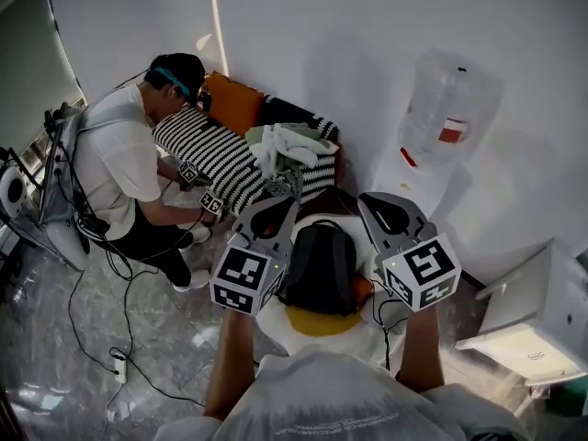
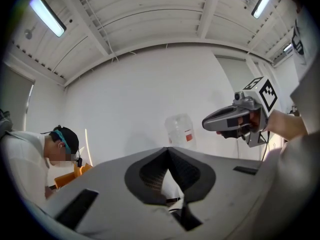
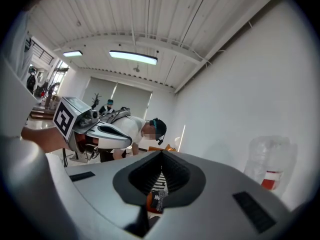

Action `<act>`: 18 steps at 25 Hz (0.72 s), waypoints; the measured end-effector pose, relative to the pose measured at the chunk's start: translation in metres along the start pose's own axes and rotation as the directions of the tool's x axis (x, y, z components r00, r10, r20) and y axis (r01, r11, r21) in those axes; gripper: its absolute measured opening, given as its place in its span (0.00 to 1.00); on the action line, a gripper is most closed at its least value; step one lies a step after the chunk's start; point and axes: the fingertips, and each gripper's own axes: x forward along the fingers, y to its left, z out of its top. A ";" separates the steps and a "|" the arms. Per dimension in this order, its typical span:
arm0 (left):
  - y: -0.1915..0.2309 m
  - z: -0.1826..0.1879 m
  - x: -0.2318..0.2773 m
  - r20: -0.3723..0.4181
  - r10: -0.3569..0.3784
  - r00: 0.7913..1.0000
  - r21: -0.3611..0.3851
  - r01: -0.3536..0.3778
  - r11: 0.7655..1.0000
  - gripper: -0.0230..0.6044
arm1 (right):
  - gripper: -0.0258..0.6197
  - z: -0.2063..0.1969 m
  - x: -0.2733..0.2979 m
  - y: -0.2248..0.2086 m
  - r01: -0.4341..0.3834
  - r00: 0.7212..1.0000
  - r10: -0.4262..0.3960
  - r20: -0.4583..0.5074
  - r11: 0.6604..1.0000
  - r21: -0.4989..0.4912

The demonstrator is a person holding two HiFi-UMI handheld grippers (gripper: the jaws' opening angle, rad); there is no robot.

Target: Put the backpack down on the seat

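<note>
Directly under the head view lies a black backpack (image 1: 318, 266), upright on a white seat (image 1: 276, 324) with a yellow patch showing at its near edge. The backpack rests there on its own, and no jaw grips it.

To the left of the backpack, the left hand-held gripper (image 1: 278, 207) is held level and points away from the wearer. Its jaws are pressed together with nothing between them. To the right of the backpack, the right hand-held gripper (image 1: 378, 204) is held the same way, and its jaws also meet on nothing. The two flank the backpack, one on each side, and each shows a marker cube nearest the camera.

Beyond the backpack, a black-and-white striped cloth (image 1: 207, 154) covers a low sofa piled with clothes, and an orange cushion (image 1: 231, 101) sits behind it. Left of the backpack, a person (image 1: 119, 154) in a white shirt bends over that cloth. Beyond and to the right of the backpack, a large clear water bottle (image 1: 450, 108) stands against the white wall (image 1: 331, 35). Well to the right of the backpack is a white box (image 1: 542, 310).
</note>
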 end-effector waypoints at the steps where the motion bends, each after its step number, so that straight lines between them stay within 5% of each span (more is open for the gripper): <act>1: 0.001 0.001 0.001 0.002 0.001 1.000 0.002 -0.001 1.000 0.03 | 0.04 0.001 0.001 -0.001 0.002 1.000 -0.002 0.003 1.000 0.001; 18: 0.007 0.010 0.006 0.026 0.010 1.000 -0.008 -0.010 1.000 0.03 | 0.04 0.006 0.013 -0.004 0.002 1.000 -0.002 0.017 1.000 -0.018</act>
